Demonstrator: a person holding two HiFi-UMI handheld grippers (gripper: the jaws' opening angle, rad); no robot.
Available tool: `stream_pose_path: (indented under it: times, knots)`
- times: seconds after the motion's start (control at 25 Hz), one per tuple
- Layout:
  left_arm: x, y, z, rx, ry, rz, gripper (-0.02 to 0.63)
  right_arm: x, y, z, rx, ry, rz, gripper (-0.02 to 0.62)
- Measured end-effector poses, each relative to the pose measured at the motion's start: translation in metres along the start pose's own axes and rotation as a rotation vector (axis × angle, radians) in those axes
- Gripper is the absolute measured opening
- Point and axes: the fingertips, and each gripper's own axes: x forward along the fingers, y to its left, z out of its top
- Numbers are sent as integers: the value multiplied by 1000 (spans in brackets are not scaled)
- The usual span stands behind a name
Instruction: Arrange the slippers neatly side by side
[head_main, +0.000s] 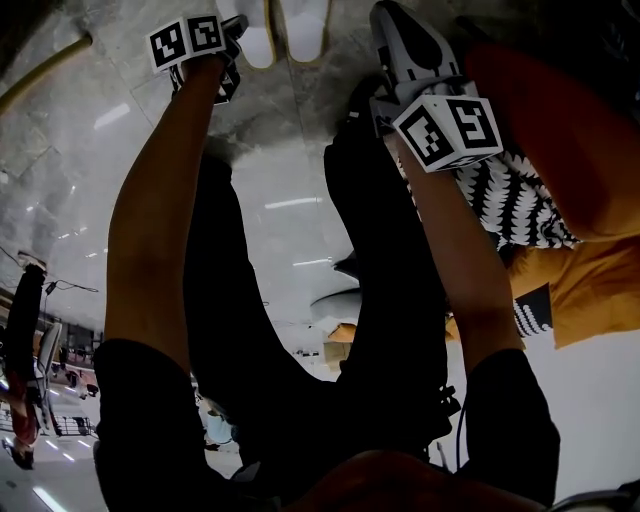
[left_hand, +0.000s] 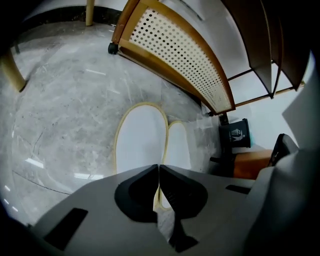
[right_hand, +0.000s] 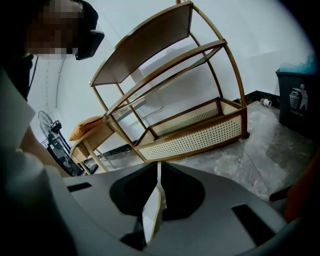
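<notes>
The left slipper (left_hand: 141, 142) and right slipper (left_hand: 178, 145) lie side by side on the floor (left_hand: 65, 110). The left gripper (left_hand: 159, 167) pinches the right slipper's edge. The right gripper (right_hand: 159, 165) pinches a thin white piece (right_hand: 152, 210), maybe another slipper. Lifting before letting go could drag the pair crooked.

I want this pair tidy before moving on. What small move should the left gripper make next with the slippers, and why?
Probably open the left gripper and let go. Its jaws are shut on the near edge of one slipper. That one lies on the floor right beside the other slipper, and both point the same way, so the pair looks arranged.
</notes>
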Motion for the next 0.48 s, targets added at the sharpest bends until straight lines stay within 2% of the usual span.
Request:
stream_pose_path:
  times: [0.2,0.48]
  knots:
    - [14,4,-5,-92,-1,-10,23,-8,-14,2,-10,-16,-16,46]
    - [30,3,-4,-56,22,9,23,-10,-25,-2,8,-21,-43,46]
